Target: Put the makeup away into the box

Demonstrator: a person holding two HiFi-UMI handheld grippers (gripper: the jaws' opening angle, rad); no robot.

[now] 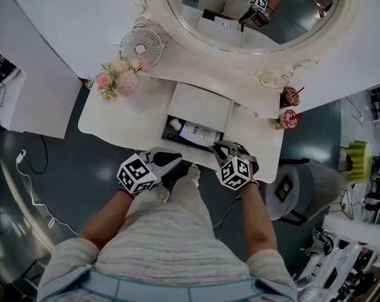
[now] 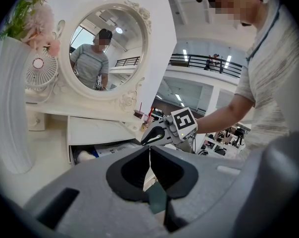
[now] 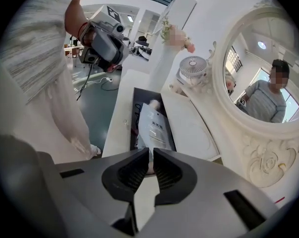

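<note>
The white pouch (image 3: 154, 125) lies flat in the open dark box (image 1: 166, 131) on the table (image 1: 108, 121). It looks light, soft and slippery, so pinch its edge seam. The left hand-held gripper (image 2: 149, 152) and right hand-held gripper (image 3: 151, 155) are both clenched, with nothing clearly held.

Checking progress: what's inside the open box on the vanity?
A printed white pouch and a small white round item lie in the box. Anything further back is covered by the white top.
</note>
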